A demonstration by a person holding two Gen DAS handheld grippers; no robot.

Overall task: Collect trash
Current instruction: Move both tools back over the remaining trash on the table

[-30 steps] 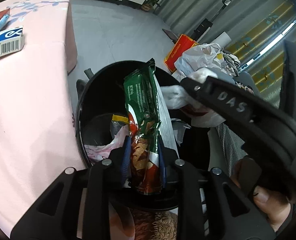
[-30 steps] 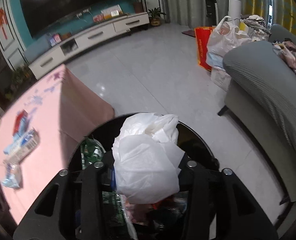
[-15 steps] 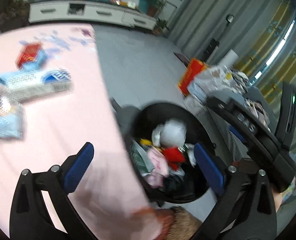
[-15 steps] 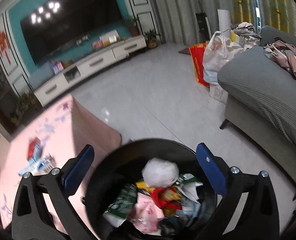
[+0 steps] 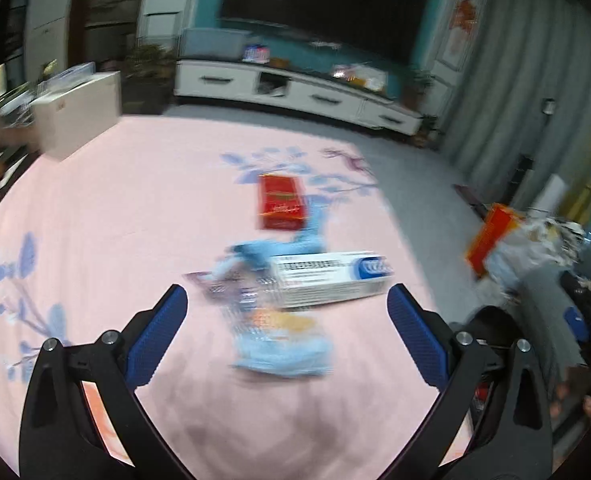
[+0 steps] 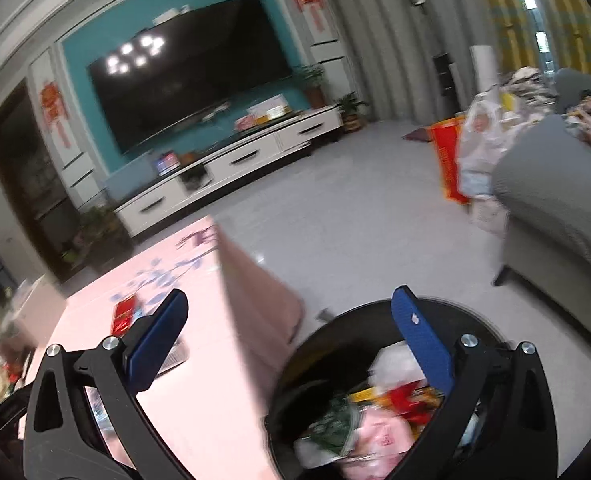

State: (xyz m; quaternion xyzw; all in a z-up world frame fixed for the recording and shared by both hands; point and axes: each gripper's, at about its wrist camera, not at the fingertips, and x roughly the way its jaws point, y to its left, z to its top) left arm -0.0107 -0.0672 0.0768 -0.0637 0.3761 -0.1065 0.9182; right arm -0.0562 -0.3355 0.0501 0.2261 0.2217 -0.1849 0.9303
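Note:
My left gripper (image 5: pixel 287 316) is open and empty, above the pink tablecloth (image 5: pixel 115 208). Ahead of it lie a white-and-blue box (image 5: pixel 329 278), a blurred light-blue wrapper (image 5: pixel 281 344) and a red packet (image 5: pixel 281 202). My right gripper (image 6: pixel 289 320) is open and empty, above the gap between the table (image 6: pixel 211 392) and the black trash bin (image 6: pixel 483 324). The bin holds a green wrapper (image 6: pixel 335 420), a white bag (image 6: pixel 395 364), and pink and red trash. The red packet also shows in the right wrist view (image 6: pixel 124 316).
A white box (image 5: pixel 75 120) stands at the table's far left. A TV cabinet (image 6: pixel 231 168) lines the far wall. A grey sofa (image 6: pixel 555 204) is right of the bin, with a red bag (image 6: pixel 449 168) and a plastic bag (image 6: pixel 481 148) on the floor beyond it.
Both grippers opened and dropped the green wrapper and the white bag into the bin. The left gripper then swung left over the table. The right gripper lifted and turned left.

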